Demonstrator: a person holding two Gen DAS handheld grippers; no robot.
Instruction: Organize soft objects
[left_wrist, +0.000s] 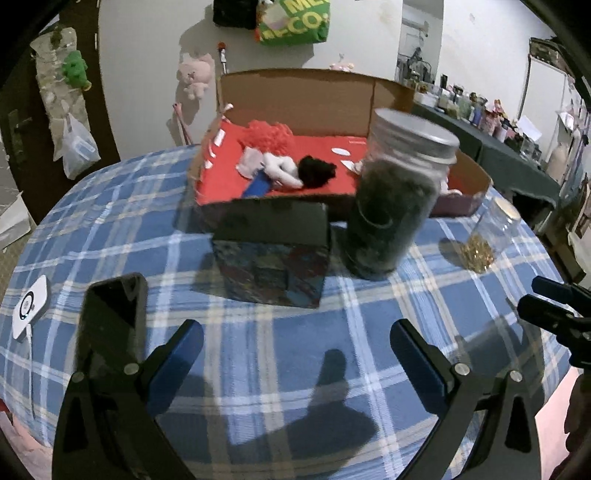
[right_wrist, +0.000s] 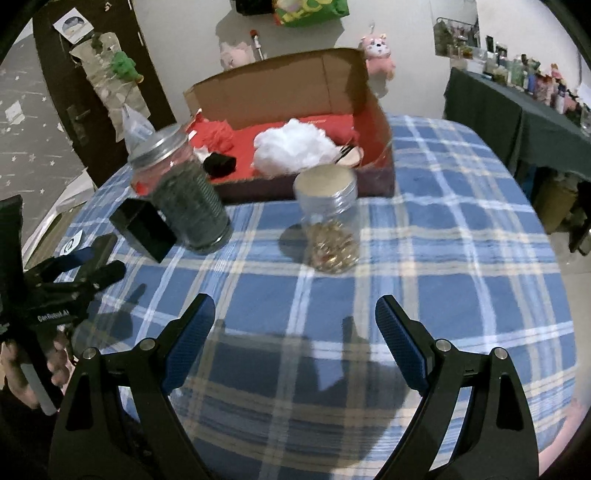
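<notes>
Jars (right_wrist: 186, 195): two; cardboard box (right_wrist: 280, 85): one.

two jars (right_wrist: 184, 192) (right_wrist: 328, 218), one cardboard box (right_wrist: 295, 85), one black box (right_wrist: 144, 229), one phone (left_wrist: 110, 325) and two grippers (left_wrist: 295, 354) (right_wrist: 295, 332) are being counted on the table.

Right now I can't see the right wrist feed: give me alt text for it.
The open right tool hangs empty over a blue plaid table, facing a small jar of gold bits. Behind it a cardboard box with red lining holds white stuffing. A dark-filled jar and black box stand left, with the left tool at the left edge.
</notes>
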